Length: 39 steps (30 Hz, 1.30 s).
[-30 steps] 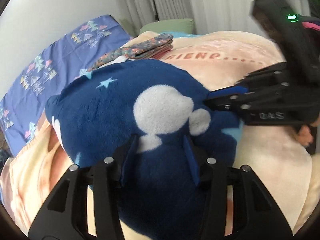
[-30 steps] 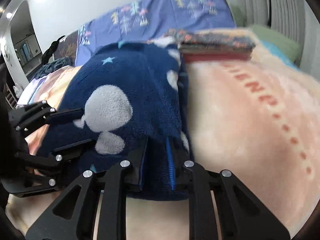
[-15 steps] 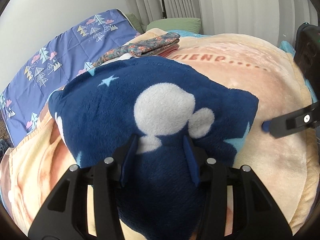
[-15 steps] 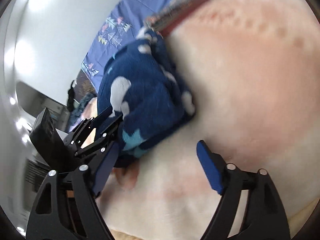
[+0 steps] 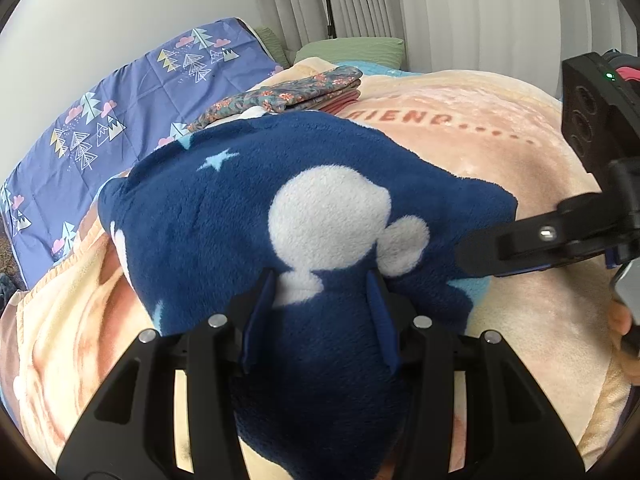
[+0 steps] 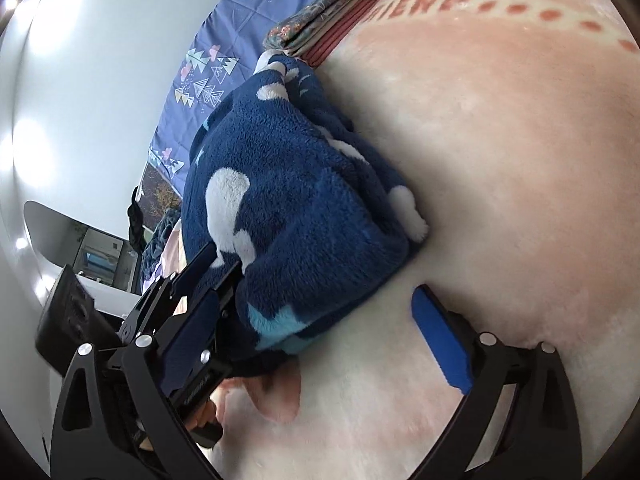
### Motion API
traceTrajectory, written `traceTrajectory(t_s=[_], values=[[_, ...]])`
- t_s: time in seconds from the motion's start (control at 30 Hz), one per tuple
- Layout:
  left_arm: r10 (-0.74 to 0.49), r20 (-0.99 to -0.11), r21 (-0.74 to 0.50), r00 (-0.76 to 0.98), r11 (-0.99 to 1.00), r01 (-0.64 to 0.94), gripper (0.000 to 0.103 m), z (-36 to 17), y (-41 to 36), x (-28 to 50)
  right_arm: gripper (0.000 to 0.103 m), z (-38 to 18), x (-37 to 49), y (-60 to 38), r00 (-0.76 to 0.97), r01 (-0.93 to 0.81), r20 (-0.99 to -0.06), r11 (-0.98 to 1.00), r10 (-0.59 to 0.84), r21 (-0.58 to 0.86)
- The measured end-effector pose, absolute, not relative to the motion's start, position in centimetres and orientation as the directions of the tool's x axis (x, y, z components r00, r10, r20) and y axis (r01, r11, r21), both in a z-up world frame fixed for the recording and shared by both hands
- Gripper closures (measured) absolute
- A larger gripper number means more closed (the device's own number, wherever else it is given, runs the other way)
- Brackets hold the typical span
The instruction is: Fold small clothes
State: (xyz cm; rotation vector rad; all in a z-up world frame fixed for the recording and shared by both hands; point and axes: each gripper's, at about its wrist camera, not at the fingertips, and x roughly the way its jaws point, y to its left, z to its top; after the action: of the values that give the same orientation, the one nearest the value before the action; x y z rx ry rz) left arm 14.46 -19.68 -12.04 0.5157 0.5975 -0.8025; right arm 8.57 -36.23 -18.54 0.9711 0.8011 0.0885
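Note:
A navy fleece garment (image 5: 320, 216) with white mouse-head shapes and pale stars lies folded in a thick bundle on the peach blanket (image 5: 500, 152). My left gripper (image 5: 320, 300) is shut on the near edge of the fleece garment, with fabric bunched between its blue pads. In the right wrist view the same garment (image 6: 296, 184) sits left of centre, with the left gripper clamped on its lower edge. My right gripper (image 6: 320, 328) is open and empty, tilted, with its jaws spread wide beside the garment's corner. One finger of it shows in the left wrist view (image 5: 532, 236).
A stack of folded clothes with a floral piece on top (image 5: 296, 94) lies beyond the garment, also in the right wrist view (image 6: 336, 12). A purple quilt with tree prints (image 5: 120, 120) covers the left side. A green pillow (image 5: 352, 46) and curtains stand behind.
My right gripper let go of the garment's edge, opened wide, pulled back and rolled sideways. My left gripper kept its hold; the garment settled flatter.

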Motion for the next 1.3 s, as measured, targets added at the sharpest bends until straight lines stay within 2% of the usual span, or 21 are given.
traceTrajectory(t_s=[0.23,0.37,0.9,1.0,1.1,1.17,1.3], values=[[-0.514,-0.661,0.178,0.547,0.601,0.779,0.056,-11.9,-19.6,14.5,0.001,-19.4,11.0,-36.6,0.788,0.332,-0.535,0.521,0.305,0.786],[-0.52,-0.661,0.164,0.541,0.604,0.78,0.056,-11.9,-19.4,14.6,0.001,-19.3,11.6,-35.8,0.784,0.36,-0.568,0.564,0.249,0.743],[-0.559,-0.654,0.112,0.509,0.594,0.797,0.055,-11.8,-18.5,15.1,0.001,-19.4,11.9,-35.2,0.78,0.376,-0.595,0.616,0.192,0.692],[-0.577,-0.658,0.064,0.485,0.598,0.799,0.054,-11.2,-18.0,15.4,0.001,-19.5,11.8,-35.4,0.79,0.364,-0.58,0.609,0.198,0.705],[-0.657,-0.647,-0.097,0.387,0.574,0.813,0.05,-9.4,-16.2,16.0,0.004,-19.6,11.4,-35.8,0.806,0.348,-0.554,0.589,0.21,0.73],[-0.701,-0.619,-0.185,0.354,0.569,0.801,0.042,-8.0,-14.5,16.7,0.008,-19.7,11.1,-36.2,0.815,0.338,-0.536,0.57,0.219,0.748],[-0.647,-0.606,-0.127,0.464,0.654,0.746,0.037,-6.5,-12.2,18.6,0.016,-19.6,10.8,-36.4,0.826,0.325,-0.513,0.546,0.234,0.772]])
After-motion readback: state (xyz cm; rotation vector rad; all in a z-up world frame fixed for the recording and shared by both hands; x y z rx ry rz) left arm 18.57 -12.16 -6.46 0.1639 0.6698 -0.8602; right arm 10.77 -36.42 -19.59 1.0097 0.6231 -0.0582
